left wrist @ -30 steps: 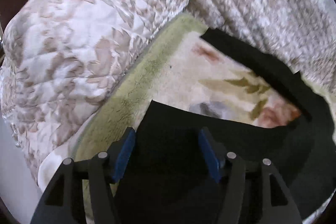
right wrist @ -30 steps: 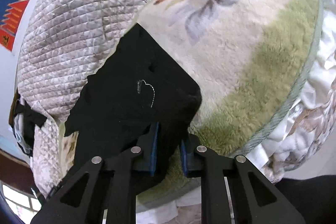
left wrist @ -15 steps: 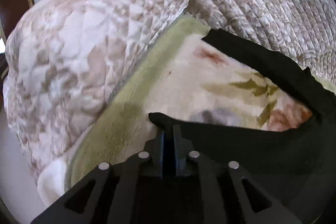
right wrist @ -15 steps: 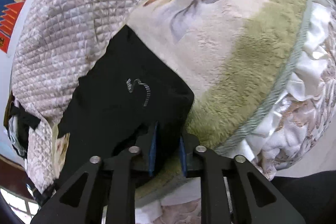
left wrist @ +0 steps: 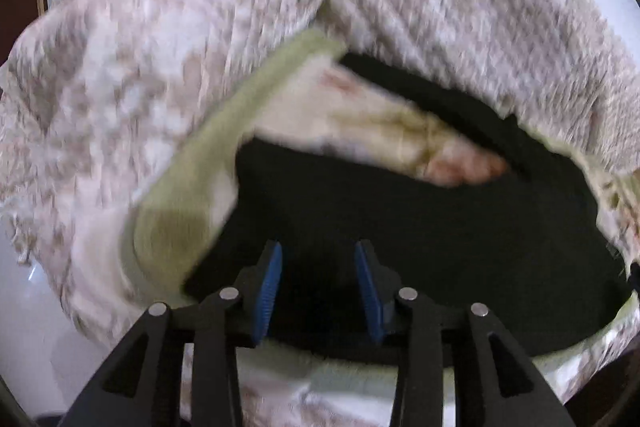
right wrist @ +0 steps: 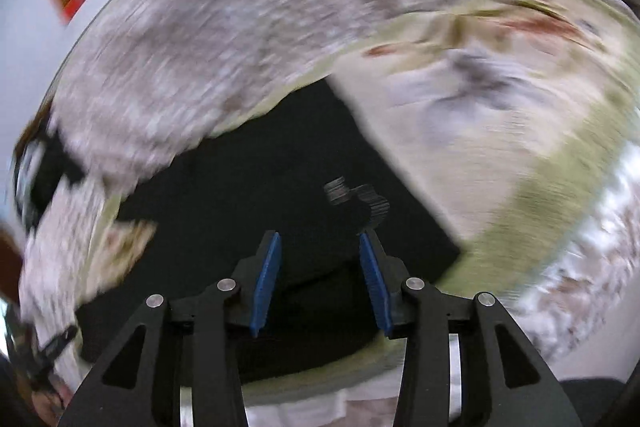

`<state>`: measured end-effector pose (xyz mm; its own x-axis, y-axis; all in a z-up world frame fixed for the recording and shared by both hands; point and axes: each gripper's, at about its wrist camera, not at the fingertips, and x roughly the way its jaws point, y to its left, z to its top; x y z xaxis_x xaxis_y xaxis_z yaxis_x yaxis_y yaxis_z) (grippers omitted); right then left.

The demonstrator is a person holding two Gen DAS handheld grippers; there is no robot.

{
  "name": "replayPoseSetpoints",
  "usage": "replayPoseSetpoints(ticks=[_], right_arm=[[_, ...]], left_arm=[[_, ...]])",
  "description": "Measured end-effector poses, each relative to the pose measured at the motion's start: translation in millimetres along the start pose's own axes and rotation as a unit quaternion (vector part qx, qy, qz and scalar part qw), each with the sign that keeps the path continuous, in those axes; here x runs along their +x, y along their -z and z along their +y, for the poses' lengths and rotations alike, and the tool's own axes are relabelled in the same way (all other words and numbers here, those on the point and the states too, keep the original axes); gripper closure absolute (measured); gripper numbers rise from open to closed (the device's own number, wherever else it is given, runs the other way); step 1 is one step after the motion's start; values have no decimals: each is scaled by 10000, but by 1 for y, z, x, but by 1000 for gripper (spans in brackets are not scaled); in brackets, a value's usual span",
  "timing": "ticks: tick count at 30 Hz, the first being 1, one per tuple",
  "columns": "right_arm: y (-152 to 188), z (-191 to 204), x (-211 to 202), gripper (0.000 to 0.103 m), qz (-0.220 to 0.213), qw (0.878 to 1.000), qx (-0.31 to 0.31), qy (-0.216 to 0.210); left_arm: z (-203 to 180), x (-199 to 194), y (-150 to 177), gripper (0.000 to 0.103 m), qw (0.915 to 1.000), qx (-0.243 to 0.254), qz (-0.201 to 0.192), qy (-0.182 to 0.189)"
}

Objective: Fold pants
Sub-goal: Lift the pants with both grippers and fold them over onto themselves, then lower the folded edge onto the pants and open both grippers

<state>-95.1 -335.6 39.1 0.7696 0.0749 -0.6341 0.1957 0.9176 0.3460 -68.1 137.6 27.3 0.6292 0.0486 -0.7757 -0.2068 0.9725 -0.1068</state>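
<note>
Lying flat on the floral blanket point(left wrist: 360, 115), the black pants point(left wrist: 420, 227) show a small blurred, unreadable mark point(right wrist: 360, 201). The left gripper point(left wrist: 318, 287) and right gripper point(right wrist: 320, 283) are both opening, pads clear of the cloth beneath.

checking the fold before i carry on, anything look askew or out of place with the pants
The black pants lie with the two legs splayed apart in a V, floral blanket showing between them, not stacked. Both views are blurred, so creases can't be judged.
</note>
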Motion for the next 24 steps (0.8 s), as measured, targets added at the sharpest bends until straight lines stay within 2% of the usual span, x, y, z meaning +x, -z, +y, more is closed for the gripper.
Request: replayPoseSetpoints(ticks=[2, 5, 8, 11, 12, 13, 14, 16, 18, 20, 21, 22, 24], right_arm=[[7, 14, 19, 61, 414, 9983, -412, -30], [21, 20, 48, 61, 1166, 9899, -749, 292], [21, 19, 43, 61, 1074, 9913, -717, 258], [20, 13, 42, 61, 1078, 9926, -533, 150], [20, 12, 41, 61, 1060, 9930, -496, 128], [21, 12, 40, 61, 1039, 9935, -458, 113], [21, 12, 40, 61, 1033, 9936, -448, 106], [21, 13, 39, 61, 1018, 9936, -472, 93], [19, 17, 40, 61, 1017, 9936, -480, 86], [19, 18, 41, 61, 1010, 9937, -485, 84], [20, 19, 41, 61, 1008, 9937, -486, 82], [20, 19, 40, 61, 1005, 9937, -489, 75], [19, 20, 41, 61, 1007, 9937, -486, 67]], left_arm=[[6, 8, 10, 62, 9996, -81, 247, -132], [9, 0, 13, 62, 9995, -162, 264, -63], [13, -9, 16, 62, 9994, -208, 256, -106], [28, -17, 12, 61, 9978, -592, 31, -281], [36, -17, 11, 56, 9964, -750, -12, -397], [43, -15, 11, 46, 9945, -910, 1, -524], [49, -12, 13, 42, 9929, -1034, 53, -591], [57, -2, 17, 41, 9914, -1160, 220, -573], [55, 0, 20, 42, 9919, -1114, 196, -584], [51, -2, 19, 51, 9924, -1000, 131, -702], [48, -6, 19, 72, 9929, -895, 32, -781], [45, -9, 18, 92, 9943, -808, -34, -688], [41, -13, 14, 96, 9952, -640, -121, -730]])
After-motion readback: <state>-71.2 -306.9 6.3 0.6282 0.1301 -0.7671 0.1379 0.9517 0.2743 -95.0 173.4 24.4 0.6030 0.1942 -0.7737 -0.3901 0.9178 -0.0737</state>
